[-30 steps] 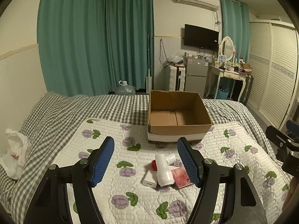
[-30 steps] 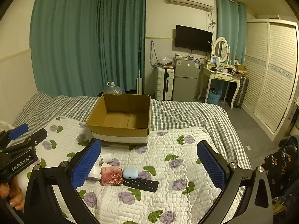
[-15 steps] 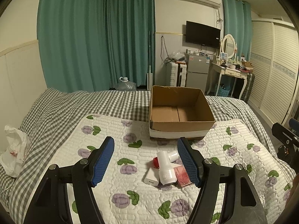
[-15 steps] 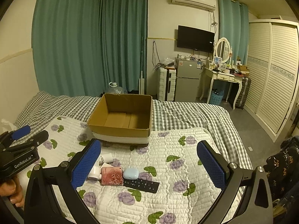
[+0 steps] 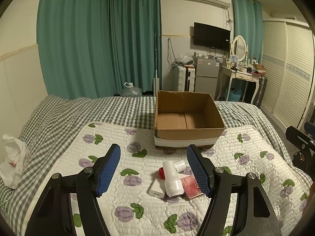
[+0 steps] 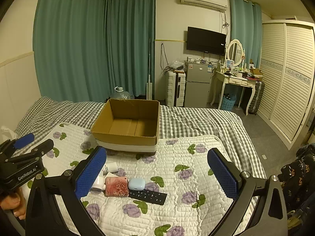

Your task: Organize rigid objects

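The left hand-held gripper (image 5: 153, 169) hangs above the quilt (image 5: 137, 212) with its blue pads spread wide and nothing between them. The right hand-held gripper (image 6: 157, 173) is likewise fully open and empty. Neither touches anything yet.

All places here are taken from the cardboard box (image 5: 187, 116), which stands open and bare on the bed (image 5: 78, 114). The things to be tidied lie in a small heap on the quilt just in front of the box's near wall: a white handheld device (image 5: 171, 179) lying on its side, a white charger block (image 5: 157, 188) touching it on the left, a red item (image 5: 161, 173) half hidden behind it, and a pink patterned case (image 5: 190, 185) on the right. From the right wrist view, a pale blue earbud case (image 6: 136, 183) and a black remote (image 6: 148, 195) lie in front of the box too, just right of the pink case.

The step in hand looks like the first pick. To do it well, I would bring the left pads down across the white device's narrower barrel — not its round head — squarely, so it does not roll. Taking the top piece first should avoid dragging the charger block. The quilt is soft, so pressing down may tilt the neighbours.

Readable writing is scarce — only "GenRobot.AI" on the left tool's body (image 6: 26, 174), seen from the right wrist. Print on the pink case is too small to read.
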